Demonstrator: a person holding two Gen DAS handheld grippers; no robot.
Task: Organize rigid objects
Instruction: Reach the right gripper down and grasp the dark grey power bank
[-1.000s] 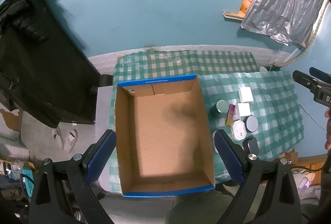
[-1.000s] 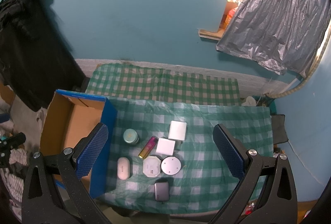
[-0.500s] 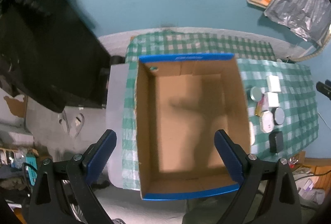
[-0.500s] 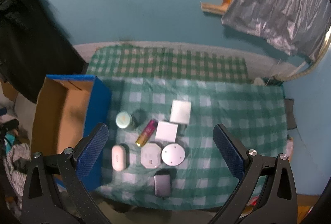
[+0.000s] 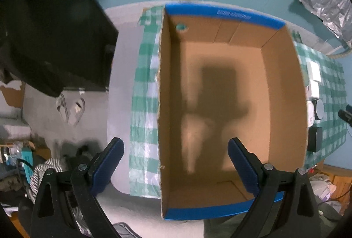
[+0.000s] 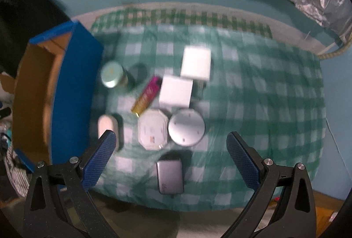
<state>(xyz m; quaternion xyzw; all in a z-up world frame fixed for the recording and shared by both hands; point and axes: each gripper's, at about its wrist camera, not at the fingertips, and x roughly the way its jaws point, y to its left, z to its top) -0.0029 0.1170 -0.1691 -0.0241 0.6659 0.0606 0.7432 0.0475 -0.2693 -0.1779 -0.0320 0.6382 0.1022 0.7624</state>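
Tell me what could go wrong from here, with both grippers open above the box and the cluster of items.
1. The items are packed tight: the octagonal tin touches the round tin, and the pink tube lies against the white box. The right gripper may nudge neighbours.
2. The dark case sits near the table's front edge; a bump could send it off.
3. The cardboard box has tall walls, so the left gripper could clip its rim.

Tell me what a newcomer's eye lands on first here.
The big open cardboard box with blue edges, nothing in it, fills the left wrist view. Beside it on the green checked cloth sits a tight cluster of small items, with a pink-and-gold tube and two white boxes standing out.
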